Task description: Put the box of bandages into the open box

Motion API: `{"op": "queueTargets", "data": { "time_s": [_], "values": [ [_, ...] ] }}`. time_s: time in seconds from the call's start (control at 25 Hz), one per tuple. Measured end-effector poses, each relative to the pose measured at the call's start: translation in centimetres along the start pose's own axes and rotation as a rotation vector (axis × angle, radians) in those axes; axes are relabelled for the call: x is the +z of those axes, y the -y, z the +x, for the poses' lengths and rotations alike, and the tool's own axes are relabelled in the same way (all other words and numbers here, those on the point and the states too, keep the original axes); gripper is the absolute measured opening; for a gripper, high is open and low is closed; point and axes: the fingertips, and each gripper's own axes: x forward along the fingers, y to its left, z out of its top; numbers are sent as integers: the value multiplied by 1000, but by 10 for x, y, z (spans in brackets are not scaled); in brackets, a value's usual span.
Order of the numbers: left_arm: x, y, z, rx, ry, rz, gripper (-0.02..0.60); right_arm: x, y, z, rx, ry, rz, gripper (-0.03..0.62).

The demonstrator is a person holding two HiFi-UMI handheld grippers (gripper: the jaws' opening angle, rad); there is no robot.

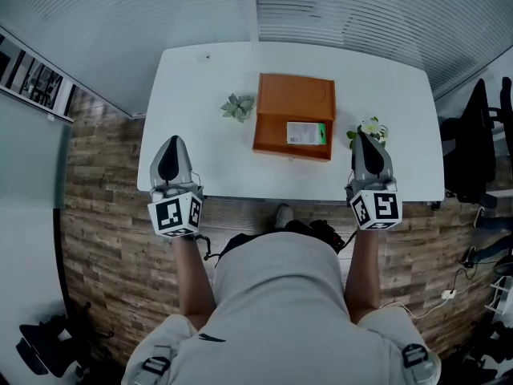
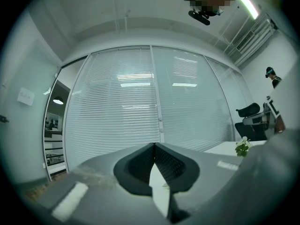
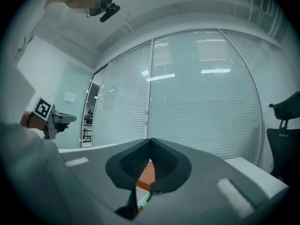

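Observation:
An orange open box [image 1: 293, 99] sits mid-table in the head view. The white and green box of bandages [image 1: 306, 133] lies within its outline, at the near right part. My left gripper [image 1: 169, 149] hovers over the table's near left edge, shut and empty, well left of the box. My right gripper [image 1: 365, 143] hangs over the near right edge, also shut and empty, just right of the box. In the right gripper view a strip of the orange box [image 3: 147, 171] and a green sliver of the bandage box [image 3: 146, 199] show below the closed jaws [image 3: 150, 140].
A small succulent [image 1: 238, 107] stands left of the orange box. A little flowering plant [image 1: 371, 127] stands right beside my right gripper's tip. The white table [image 1: 200, 79] ends at blinds behind. An office chair [image 1: 473, 143] stands off the right end.

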Motion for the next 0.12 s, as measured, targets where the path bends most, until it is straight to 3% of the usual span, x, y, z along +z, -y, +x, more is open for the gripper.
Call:
{"op": "queueTargets", "data": {
  "time_s": [0.12],
  "values": [
    [1,1,0,-3,-1,4,6,1,1,0,3,3,10,-1]
  ]
}}
